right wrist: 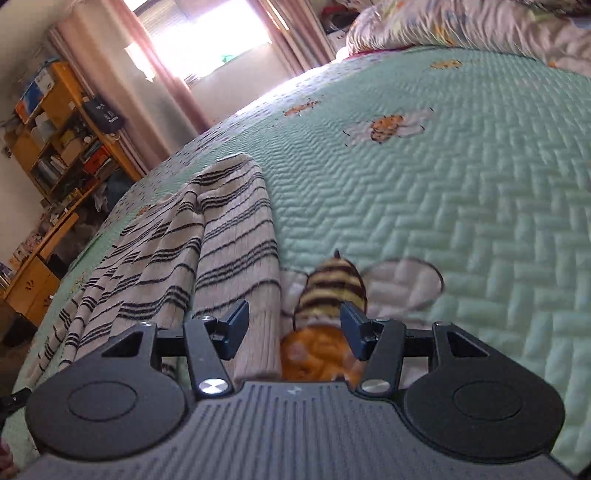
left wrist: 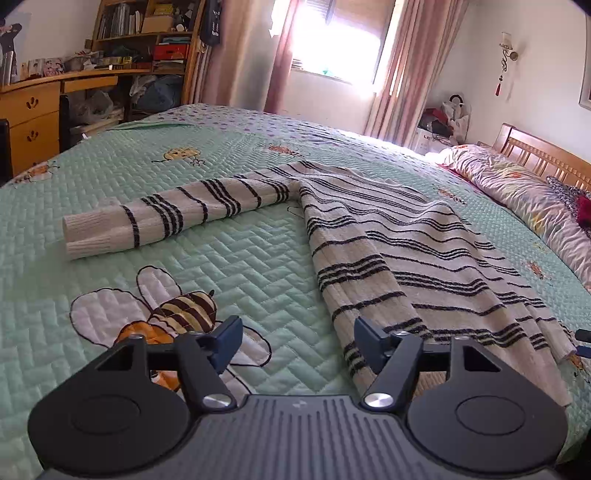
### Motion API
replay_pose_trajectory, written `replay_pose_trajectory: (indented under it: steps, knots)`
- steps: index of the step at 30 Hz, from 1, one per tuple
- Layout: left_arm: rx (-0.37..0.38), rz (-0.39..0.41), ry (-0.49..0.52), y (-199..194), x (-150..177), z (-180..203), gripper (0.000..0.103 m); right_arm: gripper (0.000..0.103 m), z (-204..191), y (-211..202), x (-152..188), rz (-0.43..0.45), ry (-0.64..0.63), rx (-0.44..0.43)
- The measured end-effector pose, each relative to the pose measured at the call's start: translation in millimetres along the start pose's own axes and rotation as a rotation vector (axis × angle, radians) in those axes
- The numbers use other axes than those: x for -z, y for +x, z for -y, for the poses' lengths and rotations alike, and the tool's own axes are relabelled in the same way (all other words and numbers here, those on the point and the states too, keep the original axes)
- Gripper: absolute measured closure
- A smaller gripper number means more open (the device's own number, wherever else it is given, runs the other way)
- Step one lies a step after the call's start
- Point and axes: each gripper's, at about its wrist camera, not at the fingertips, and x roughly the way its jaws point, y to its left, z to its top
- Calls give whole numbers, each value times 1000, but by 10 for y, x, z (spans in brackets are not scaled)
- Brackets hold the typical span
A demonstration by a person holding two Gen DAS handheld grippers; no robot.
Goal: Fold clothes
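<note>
Left gripper [left wrist: 297, 341]: jaws apart, nothing between the pads, only green quilt [left wrist: 229, 258] showing in the gap. Its right finger [left wrist: 373, 343] sits over the near hem corner of the striped sweater [left wrist: 406, 251]; can't tell if it touches.

Right gripper [right wrist: 293, 330]: jaws also apart, not pinching. The sweater's ribbed hem edge [right wrist: 258, 332] lies in the gap beside the left finger [right wrist: 234, 328], with a bee applique [right wrist: 332, 288] on the quilt beside it.

Sweater: cream knit with black stripes, lying flat on the bed. Body runs from the near hem up toward the far shoulder. One sleeve [left wrist: 166, 218] stretches out to the left, cuff end [left wrist: 86, 236] doubled over. Some wrinkles across the body.

Further back: floral duvet [left wrist: 517, 192] bunched against the wooden headboard [left wrist: 543, 155], then wooden desk [left wrist: 33, 110] and bookshelf [left wrist: 147, 33], pink curtains [left wrist: 391, 74] around a bright window [left wrist: 336, 40].
</note>
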Motion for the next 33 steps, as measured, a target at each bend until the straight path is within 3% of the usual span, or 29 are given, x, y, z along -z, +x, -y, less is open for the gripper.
replay_pose_trajectory:
  steps: [5,10,15,18,22,26,29,33]
  knots:
    - [-5,-12,-49,-165,53,110,26,45,167,-64,242,13,131,-54]
    - [-26,-44,-27,-256,161,248,22,45,115,70,244,6,193,-117]
    - [-23,-42,-32,-363,204,316,22,46,37,234,224,22,210,-118]
    - [-33,-44,-28,-393,200,340,22,98,18,273,210,2,173,-118]
    - [-31,-30,-39,-457,179,335,22,98,88,-25,6,125,85,-82]
    - [-15,-2,-49,-500,165,340,18,97,324,-412,-413,253,37,72]
    - [-10,-5,-71,-457,183,352,15,75,496,-648,-593,288,73,157]
    - [-7,-20,-72,-395,212,421,6,58,163,-720,-243,223,-16,-42]
